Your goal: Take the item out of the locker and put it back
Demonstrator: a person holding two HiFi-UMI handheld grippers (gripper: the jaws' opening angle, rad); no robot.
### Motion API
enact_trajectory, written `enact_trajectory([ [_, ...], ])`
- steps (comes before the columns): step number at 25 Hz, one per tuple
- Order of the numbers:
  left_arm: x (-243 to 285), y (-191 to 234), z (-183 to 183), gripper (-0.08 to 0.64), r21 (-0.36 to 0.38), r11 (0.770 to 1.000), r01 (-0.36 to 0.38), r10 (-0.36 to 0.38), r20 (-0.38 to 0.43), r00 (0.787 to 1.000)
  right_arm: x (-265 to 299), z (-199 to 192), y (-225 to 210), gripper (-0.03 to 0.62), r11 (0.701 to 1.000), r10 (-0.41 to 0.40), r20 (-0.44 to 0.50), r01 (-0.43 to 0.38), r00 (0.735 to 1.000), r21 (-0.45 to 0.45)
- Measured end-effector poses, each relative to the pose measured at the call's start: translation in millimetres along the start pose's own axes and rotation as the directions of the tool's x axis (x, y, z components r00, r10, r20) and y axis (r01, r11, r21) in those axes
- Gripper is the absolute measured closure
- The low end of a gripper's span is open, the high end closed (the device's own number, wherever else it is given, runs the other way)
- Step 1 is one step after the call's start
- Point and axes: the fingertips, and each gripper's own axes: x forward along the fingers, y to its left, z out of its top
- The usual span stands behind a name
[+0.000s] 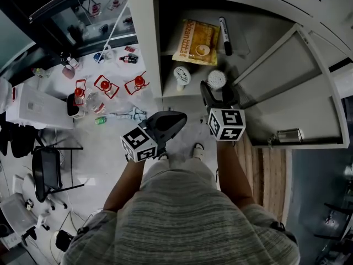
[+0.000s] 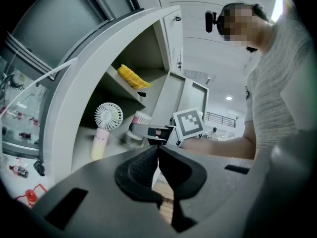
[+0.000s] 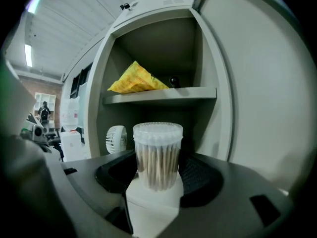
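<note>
Right gripper view shows the right gripper (image 3: 158, 176) fingers clamping a clear lidded cotton-swab tub (image 3: 157, 150); left gripper (image 2: 157, 156) fingers closed.

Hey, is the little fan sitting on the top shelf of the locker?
No, the fan is on the lower level, under the shelf that holds the yellow packet.
</note>
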Motion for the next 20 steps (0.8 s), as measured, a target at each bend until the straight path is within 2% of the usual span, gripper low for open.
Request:
enact_trajectory([
  [10,1,-1,-1,0.551,-0.002,1.000,-0.010,0.010,-0.002,1.000,26,-34,-7,0.321,1.000,-0.001,-0.067,0.002,0.998,0.021],
  [20,5,-7,-6,0.551,-0.015,1.000,0.000,0.000,-0.007,1.000,44,-62,-8,0.321,1.000,-0.021,-0.131,0.019,0.991,-0.016],
])
